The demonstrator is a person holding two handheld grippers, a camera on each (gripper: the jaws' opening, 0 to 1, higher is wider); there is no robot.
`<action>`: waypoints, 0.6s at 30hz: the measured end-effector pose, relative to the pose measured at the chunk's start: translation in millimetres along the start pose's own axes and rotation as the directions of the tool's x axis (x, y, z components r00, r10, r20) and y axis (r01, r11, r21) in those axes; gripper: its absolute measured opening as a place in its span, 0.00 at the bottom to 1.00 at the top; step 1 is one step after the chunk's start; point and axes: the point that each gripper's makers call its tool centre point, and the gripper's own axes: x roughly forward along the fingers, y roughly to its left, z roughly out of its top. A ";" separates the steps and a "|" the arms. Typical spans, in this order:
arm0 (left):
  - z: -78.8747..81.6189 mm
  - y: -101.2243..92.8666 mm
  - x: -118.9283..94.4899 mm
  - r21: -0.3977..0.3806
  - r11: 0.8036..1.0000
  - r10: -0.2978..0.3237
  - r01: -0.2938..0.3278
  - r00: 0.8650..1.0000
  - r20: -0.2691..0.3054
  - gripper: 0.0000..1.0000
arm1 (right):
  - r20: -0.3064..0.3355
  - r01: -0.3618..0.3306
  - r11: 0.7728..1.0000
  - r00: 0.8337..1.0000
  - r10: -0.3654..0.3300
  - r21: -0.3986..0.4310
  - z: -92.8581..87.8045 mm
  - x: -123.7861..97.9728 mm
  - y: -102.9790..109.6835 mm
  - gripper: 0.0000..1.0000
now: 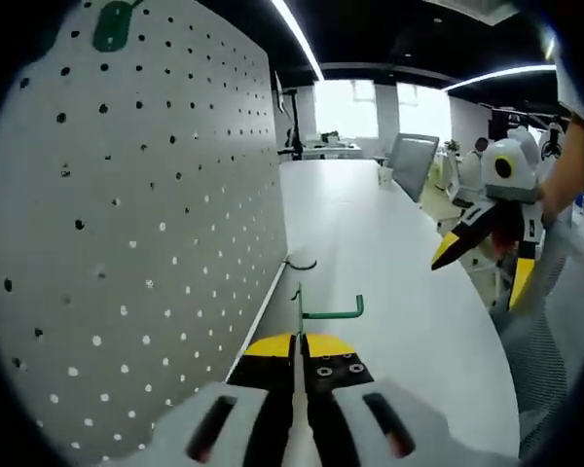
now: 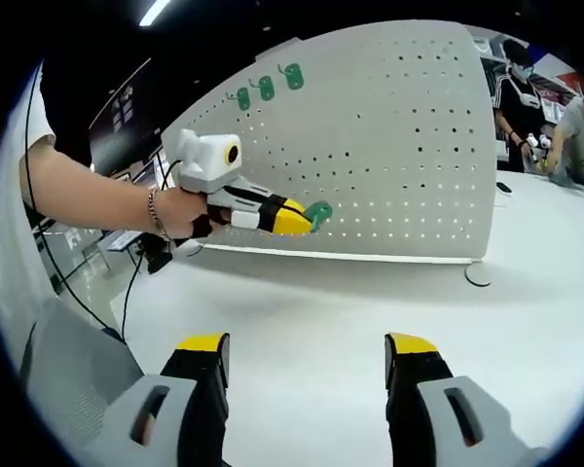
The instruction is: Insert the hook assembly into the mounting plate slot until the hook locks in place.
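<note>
Yellow-tipped black claw (image 2: 307,216), wrist bracelet (image 2: 154,212)

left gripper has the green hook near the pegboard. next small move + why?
Probably ease the left gripper forward to bring the green hook up to the pegboard and line it with a hole. It is shut on the hook, which sits close in front of the board, not visibly seated. Three green hooks already hang higher up. The right gripper is open and empty over the white table.
</note>
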 end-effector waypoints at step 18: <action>21.7 -5.4 -28.1 -0.017 0.999 0.044 -0.043 0.995 0.092 0.02 | 0.013 0.003 1.000 1.000 -0.002 -0.006 3.4 -0.7 0.5 0.62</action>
